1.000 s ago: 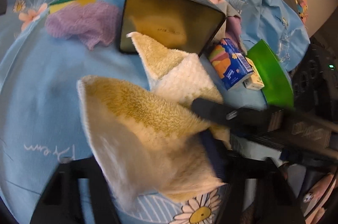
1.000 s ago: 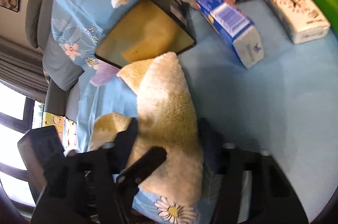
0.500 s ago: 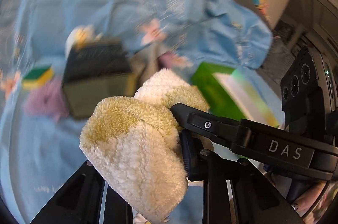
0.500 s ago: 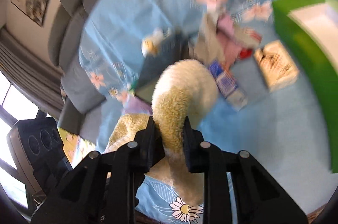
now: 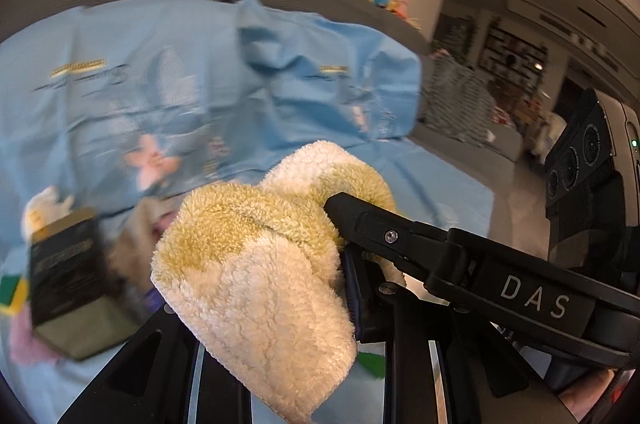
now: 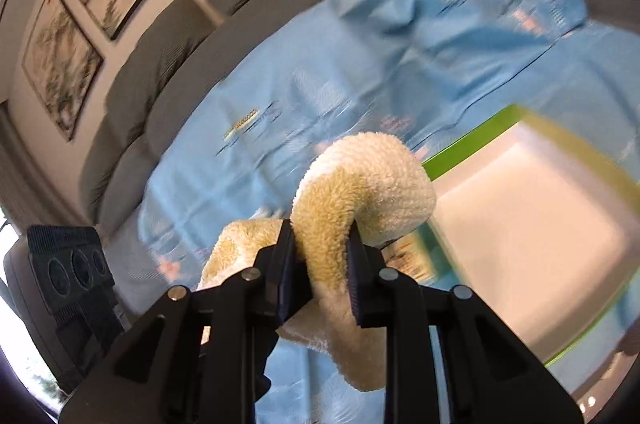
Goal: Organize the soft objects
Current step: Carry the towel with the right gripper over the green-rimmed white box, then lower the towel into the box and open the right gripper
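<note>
Up off the blue sheet (image 5: 120,96) comes the fluffy yellow-and-cream towel (image 5: 256,264), and now it hangs between my tongs. Left gripper (image 5: 280,312) and right gripper (image 6: 320,264) have each closed onto a bunched end. Beyond my right tongs, the green bin (image 6: 472,148) sits blurred.

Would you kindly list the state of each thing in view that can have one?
Fluffy towel: bunched, lifted off the sheet, held by both grippers.
Left gripper: shut on the towel.
Right gripper: shut on the towel.
Green box: open, pale inside.
Blue sheet: spread, wrinkled.
Dark box: blurred; cannot tell.
</note>
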The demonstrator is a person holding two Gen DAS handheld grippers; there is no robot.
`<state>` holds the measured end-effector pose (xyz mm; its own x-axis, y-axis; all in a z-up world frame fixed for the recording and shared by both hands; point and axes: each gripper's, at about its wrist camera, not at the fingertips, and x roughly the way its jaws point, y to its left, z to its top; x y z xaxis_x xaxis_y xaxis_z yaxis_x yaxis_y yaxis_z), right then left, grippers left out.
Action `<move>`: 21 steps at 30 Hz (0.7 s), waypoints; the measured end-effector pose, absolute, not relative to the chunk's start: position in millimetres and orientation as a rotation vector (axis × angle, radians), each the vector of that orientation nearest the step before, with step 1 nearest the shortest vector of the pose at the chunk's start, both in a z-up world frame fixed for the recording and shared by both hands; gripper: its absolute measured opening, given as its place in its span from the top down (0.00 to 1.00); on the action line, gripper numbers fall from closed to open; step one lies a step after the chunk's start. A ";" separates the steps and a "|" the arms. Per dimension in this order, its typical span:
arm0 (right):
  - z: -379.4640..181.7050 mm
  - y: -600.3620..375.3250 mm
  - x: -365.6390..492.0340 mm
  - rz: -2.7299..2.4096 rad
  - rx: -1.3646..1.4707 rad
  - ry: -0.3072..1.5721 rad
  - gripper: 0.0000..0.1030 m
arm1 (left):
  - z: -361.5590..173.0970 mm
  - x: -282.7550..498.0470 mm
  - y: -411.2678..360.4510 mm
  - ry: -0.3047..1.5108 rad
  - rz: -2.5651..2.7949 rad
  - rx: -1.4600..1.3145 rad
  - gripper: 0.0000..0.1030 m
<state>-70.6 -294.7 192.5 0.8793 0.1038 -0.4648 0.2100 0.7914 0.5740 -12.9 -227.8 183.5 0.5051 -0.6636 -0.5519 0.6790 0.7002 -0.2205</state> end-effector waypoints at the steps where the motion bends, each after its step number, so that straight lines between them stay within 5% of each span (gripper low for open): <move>1: 191.7 -300.0 -71.4 -0.074 0.669 0.498 0.78 | 182.6 -12.5 -235.3 0.654 -0.822 0.029 0.76; 21: 125.6 -387.3 -102.6 -0.467 0.794 0.575 0.78 | 106.2 5.9 -343.6 0.883 -1.061 0.107 0.76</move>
